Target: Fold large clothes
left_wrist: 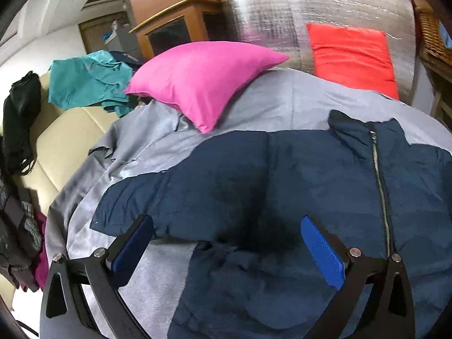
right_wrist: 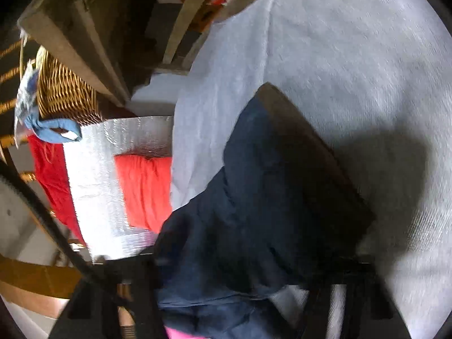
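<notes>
No readable writing. Your left gripper (left_wrist: 226,243) jaws gape wide over the navy jacket (left_wrist: 282,175), gripping nothing; right gripper (right_wrist: 226,291) blurred, jaws' state unclear.

Jackets: one navy jacket (left_wrist: 254,175), centre of the frame. Cushions: two, one pink cushion (left_wrist: 203,84) at upper centre and one red cushion (left_wrist: 353,56) at upper right. Teal garments: one teal garment (left_wrist: 87,84), upper left. Wicker baskets: one wicker basket (right_wrist: 65,90), upper left of the right wrist view.

Left gripper (left_wrist: 226,243) wide apart, empty
</notes>
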Tool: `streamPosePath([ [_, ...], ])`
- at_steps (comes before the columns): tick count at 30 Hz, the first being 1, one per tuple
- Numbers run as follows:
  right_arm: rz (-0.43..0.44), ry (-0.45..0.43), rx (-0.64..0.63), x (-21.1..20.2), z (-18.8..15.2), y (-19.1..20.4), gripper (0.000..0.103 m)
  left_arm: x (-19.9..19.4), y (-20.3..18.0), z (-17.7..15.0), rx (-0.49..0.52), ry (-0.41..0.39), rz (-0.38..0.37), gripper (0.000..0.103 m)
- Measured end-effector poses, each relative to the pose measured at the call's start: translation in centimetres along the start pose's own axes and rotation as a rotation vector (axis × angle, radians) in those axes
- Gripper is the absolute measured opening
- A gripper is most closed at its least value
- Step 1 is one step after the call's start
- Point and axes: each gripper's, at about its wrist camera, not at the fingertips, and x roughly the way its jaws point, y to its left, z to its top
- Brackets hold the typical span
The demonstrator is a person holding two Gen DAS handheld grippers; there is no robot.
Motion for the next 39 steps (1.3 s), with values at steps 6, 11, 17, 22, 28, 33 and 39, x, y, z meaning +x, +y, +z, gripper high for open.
streamPosePath([
  [6, -0.104, -0.128, -0.220, -1.0, 0.4, 3.4, 0.020, -0.3, 0.5, 0.0, 0.000, -0.018, 0.018, 0.103],
  [11, 0.011, -0.283, -0.647, -4.1, -5.6, 11.3, 0.020, -0.8, 2.6, 0.5, -0.066, -0.029, 0.033, 0.103],
  [17, 0.186, -0.250, -1.132, -4.8, -18.5, 16.4, 0.020, -0.6, 5.9, 0.7, -0.156, -0.019, 0.048, 0.103],
  [22, 0.257, -0.043, -1.365, -1.6, -27.8, 16.6, 0.020, 0.0, 7.8, 0.6, -0.184, -0.007, 0.059, 0.103],
  [28, 0.207, 0.288, -1.416, 3.6, -32.8, 15.1, 0.047, 0.3, 9.5, 0.8, -0.212, 0.005, 0.013, 0.103],
  [33, 0.219, 0.421, -1.360, 4.2, -31.4, 14.7, 0.078, 1.8, 10.5, 0.8, -0.260, 0.088, -0.106, 0.103],
  [39, 0.221, 0.320, -1.148, 2.9, -25.6, 14.3, 0.082, 2.5, 10.5, 0.2, -0.328, 0.140, -0.232, 0.103],
])
